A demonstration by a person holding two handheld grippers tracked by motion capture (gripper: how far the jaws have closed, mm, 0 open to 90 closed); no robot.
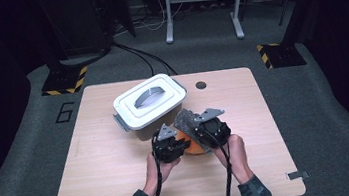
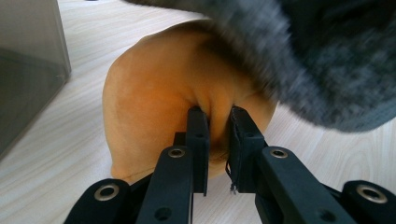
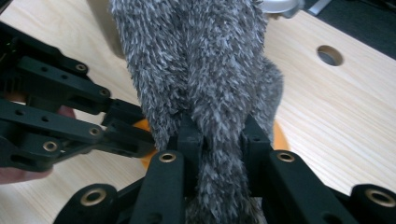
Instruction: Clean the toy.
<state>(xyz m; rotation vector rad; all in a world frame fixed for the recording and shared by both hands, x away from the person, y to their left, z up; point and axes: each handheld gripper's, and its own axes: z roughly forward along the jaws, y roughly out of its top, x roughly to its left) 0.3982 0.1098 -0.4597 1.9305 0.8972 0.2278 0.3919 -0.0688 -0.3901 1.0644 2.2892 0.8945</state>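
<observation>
An orange soft object (image 1: 195, 148) lies on the wooden table (image 1: 111, 176) just in front of a white lidded box (image 1: 150, 103). My left gripper (image 1: 184, 145) comes at it from the left and is shut on a fold of the orange object (image 2: 154, 93), with both pads (image 2: 198, 126) pinching it. A grey fuzzy piece (image 1: 184, 119) rises from the orange object (image 3: 280, 137) towards the box. My right gripper (image 3: 217, 135) is shut on the grey fuzzy piece (image 3: 201, 60), holding it above the table. Whether the grey piece (image 2: 327, 60) is joined to the orange object is hidden.
The box has a grey handle recess in its lid and side clips; its wall (image 2: 28, 70) stands close on the left gripper's left. A round hole (image 1: 201, 85) sits near the table's far edge. A person's hands (image 1: 163, 165) hold both grippers near the front middle.
</observation>
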